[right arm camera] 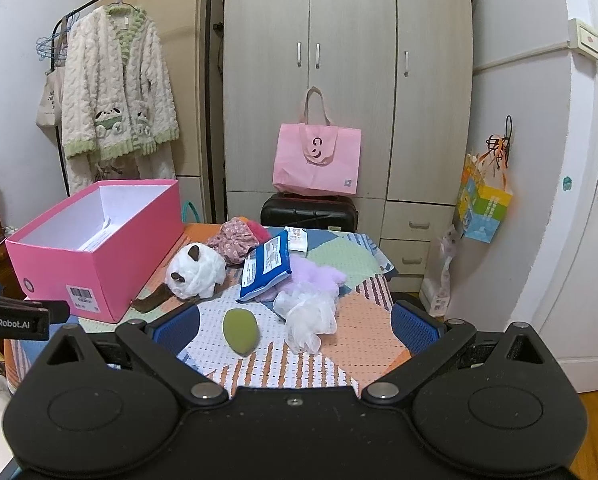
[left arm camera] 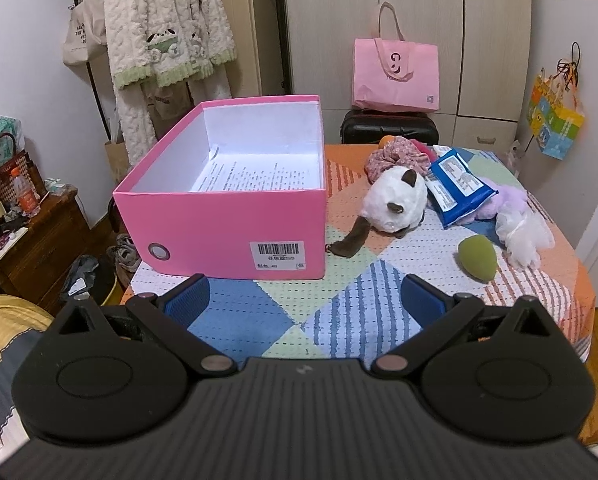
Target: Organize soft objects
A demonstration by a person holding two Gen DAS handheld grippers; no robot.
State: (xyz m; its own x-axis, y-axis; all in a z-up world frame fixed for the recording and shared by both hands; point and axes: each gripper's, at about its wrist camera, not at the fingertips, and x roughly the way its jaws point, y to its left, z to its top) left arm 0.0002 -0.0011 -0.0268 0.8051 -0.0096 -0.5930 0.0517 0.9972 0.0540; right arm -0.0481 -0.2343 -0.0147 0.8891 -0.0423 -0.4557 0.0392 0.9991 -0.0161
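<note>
An open pink box (left arm camera: pixel 223 224) (right arm camera: pixel 95 264) stands on the left of the patchwork table (left arm camera: pixel 259 316) (right arm camera: pixel 339 352), with only a printed sheet inside. To its right lie a white-and-brown plush cat (left arm camera: pixel 397 202) (right arm camera: pixel 197 272), a floral cloth (left arm camera: pixel 395 154) (right arm camera: pixel 235 242), a blue wipes pack (left arm camera: pixel 457 186) (right arm camera: pixel 265 266), a lilac plush (left arm camera: pixel 511 200) (right arm camera: pixel 319 280), a white mesh pouf (left arm camera: pixel 523 232) (right arm camera: pixel 311 316) and a green sponge (left arm camera: pixel 479 258) (right arm camera: pixel 241 330). My left gripper (left arm camera: pixel 305 300) is open and empty, in front of the box. My right gripper (right arm camera: pixel 295 326) is open and empty, near the sponge and pouf.
A pink tote (right arm camera: pixel 317 160) sits on a black suitcase (right arm camera: pixel 309 210) behind the table, before a wardrobe. A fleece robe (right arm camera: pixel 117 92) hangs on a rack at left. A wooden cabinet (left arm camera: pixel 35 236) with clutter stands left of the table. A door (right arm camera: pixel 595 200) is at right.
</note>
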